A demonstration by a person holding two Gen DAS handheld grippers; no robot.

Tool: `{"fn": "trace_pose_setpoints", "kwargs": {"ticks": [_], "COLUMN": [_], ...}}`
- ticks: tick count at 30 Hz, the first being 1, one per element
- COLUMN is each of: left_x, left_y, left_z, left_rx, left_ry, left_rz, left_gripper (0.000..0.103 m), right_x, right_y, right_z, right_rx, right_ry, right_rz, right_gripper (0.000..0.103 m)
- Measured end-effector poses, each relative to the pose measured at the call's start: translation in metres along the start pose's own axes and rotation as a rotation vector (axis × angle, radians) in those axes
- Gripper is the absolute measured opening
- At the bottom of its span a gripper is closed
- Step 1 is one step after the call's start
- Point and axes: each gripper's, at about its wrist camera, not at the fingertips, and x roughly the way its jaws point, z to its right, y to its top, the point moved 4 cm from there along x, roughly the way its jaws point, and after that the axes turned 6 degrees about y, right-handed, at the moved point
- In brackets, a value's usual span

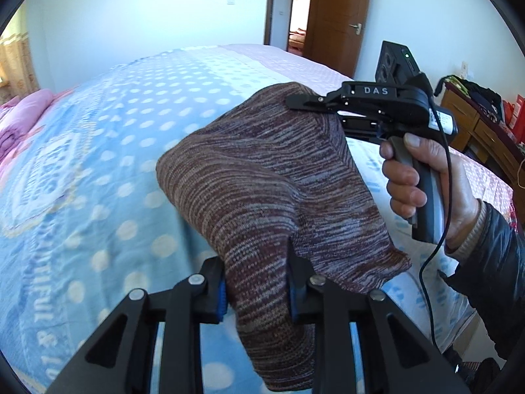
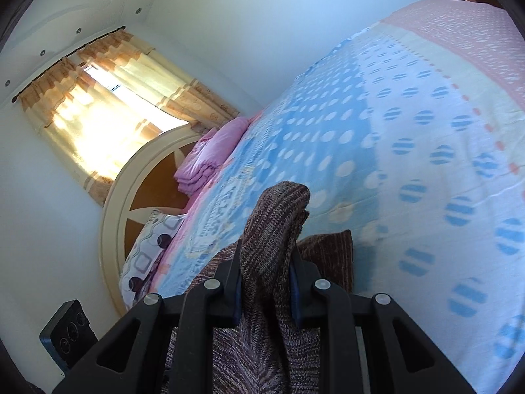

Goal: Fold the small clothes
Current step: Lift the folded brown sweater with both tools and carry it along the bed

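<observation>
A brown and grey striped knit garment (image 1: 262, 180) hangs lifted above the bed, stretched between both grippers. My left gripper (image 1: 256, 295) is shut on its near edge, the blue pads pressing the bunched knit. In the left wrist view the right gripper (image 1: 315, 111) clamps the far upper corner, with a person's hand (image 1: 413, 170) on its handle. In the right wrist view the right gripper (image 2: 265, 289) is shut on a thick fold of the garment (image 2: 272, 229), which rises above the fingers and drapes down below them.
Below lies a bed with a blue dotted cover (image 1: 98, 164) and a pink end (image 2: 475, 32). A folded pink quilt (image 2: 210, 154), a patterned pillow (image 2: 147, 256) and a round headboard (image 2: 111, 203) are at its head. A wooden desk (image 1: 475, 121) and a door (image 1: 341, 16) stand to the right.
</observation>
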Motion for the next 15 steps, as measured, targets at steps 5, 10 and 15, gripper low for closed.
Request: {"fn": "trace_pose_setpoints", "kwargs": {"ticks": [5,10,15], "left_x": [-0.016,-0.031,-0.046], "left_y": [-0.013,-0.025,-0.035], "left_z": [-0.022,-0.048,-0.07], "left_rx": [-0.015,-0.04,-0.059], "left_ry": [0.045,0.089,0.126], "left_rz": [0.009,0.015,0.03], "left_gripper": [0.028,0.028,0.027], "right_x": [0.033,0.065,0.098], "right_y": [-0.01,-0.017,-0.024], "right_z": [-0.025,-0.051,-0.075], "right_rx": [-0.01,-0.031,-0.051], "right_ry": [0.044,0.085,0.124], "right_rz": [-0.035,-0.073,-0.11], "right_gripper": [0.022,0.022,0.022]}}
